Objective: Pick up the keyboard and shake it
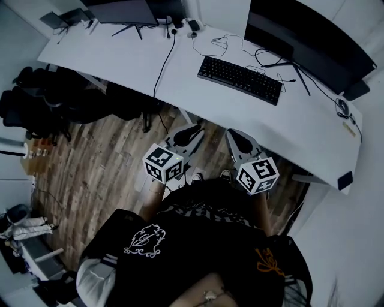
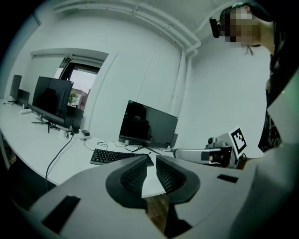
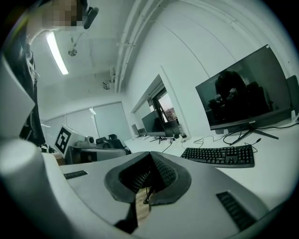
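A black keyboard (image 1: 240, 79) lies flat on the white desk (image 1: 180, 84), in front of a dark monitor. It also shows in the left gripper view as the keyboard (image 2: 117, 155) and in the right gripper view as the keyboard (image 3: 219, 155). Both grippers hang over the wooden floor, short of the desk's near edge and apart from the keyboard. My left gripper (image 1: 193, 131) (image 2: 152, 159) holds nothing, its jaws standing a narrow slit apart. My right gripper (image 1: 236, 136) (image 3: 150, 158) is shut, pads together, with nothing in it.
A large monitor (image 1: 312, 36) stands behind the keyboard and another monitor (image 1: 123, 11) stands further left. Thin cables (image 1: 231, 43) trail on the desk, and a black cord (image 1: 161, 72) drops over its edge. Black office chairs (image 1: 36, 102) crowd the left. A small dark device (image 1: 342, 107) sits at the right end.
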